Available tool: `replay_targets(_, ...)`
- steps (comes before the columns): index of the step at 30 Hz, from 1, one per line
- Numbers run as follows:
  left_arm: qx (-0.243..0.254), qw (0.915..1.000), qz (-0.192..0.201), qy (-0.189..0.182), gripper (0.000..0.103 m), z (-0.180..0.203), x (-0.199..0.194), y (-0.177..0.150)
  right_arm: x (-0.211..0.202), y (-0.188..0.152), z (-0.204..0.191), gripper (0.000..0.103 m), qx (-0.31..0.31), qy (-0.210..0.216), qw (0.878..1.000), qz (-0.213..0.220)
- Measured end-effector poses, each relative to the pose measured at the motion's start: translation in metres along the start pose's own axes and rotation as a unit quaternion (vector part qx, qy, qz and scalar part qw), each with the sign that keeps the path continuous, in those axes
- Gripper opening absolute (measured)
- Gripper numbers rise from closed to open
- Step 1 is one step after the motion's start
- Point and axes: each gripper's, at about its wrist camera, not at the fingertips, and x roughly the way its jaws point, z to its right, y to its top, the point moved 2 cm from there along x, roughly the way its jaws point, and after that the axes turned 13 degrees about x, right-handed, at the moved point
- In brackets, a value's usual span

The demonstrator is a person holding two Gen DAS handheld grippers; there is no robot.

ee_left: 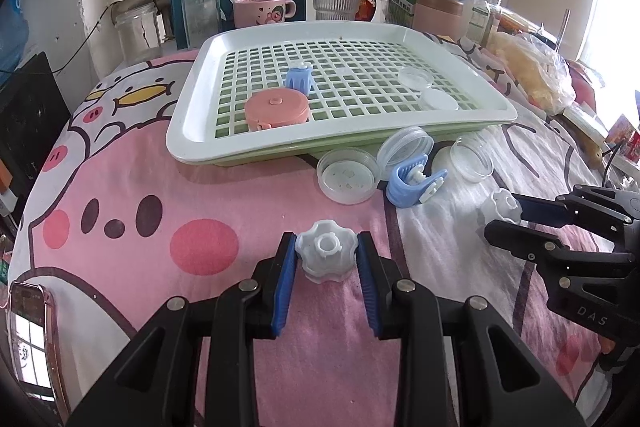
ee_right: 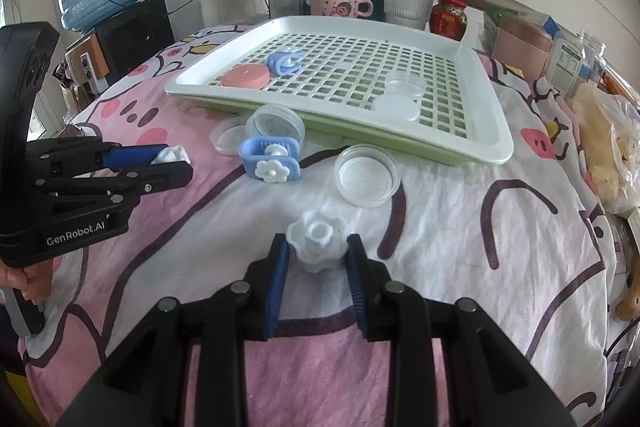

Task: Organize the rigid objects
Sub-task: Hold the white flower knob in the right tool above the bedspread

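Cloth (ee_left: 160, 227), soft pink cartoon print, covers the bench. Upper middle of the frame sits the tray (ee_left: 472, 67), a hard white grid, holding a pink disc (ee_left: 276, 109), a blue clip (ee_left: 299, 78) and two clear lids (ee_left: 438, 99). Left out below it: three clear round tubs (ee_left: 347, 175), another clip (ee_left: 412, 183). Each claw, left (ee_left: 327, 255) and right (ee_right: 316, 247), is clamped on a white scalloped knob (ee_left: 326, 253), second knob (ee_right: 318, 241). Roughly half done, I judge.
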Motion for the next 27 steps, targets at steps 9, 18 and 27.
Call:
replay_targets(9, 0.012, 0.9998, 0.006, 0.012, 0.029, 0.0036, -0.0030, 0.0016, 0.0004, 0.0012, 0.0011, 0.029, 0.003, -0.024, 1.000, 0.006)
replay_targets(18, 0.013, 0.9998, 0.004, 0.016, 0.029, 0.0035, -0.0025, 0.0015, 0.0005, 0.0004, 0.0004, 0.029, -0.002, -0.036, 0.999, 0.009)
replay_targets(27, 0.013, 0.9998, 0.004, 0.016, 0.029, 0.0036, -0.0026, 0.0015, 0.0010, 0.0006, 0.0005, 0.029, -0.002, -0.035, 0.999, 0.008)
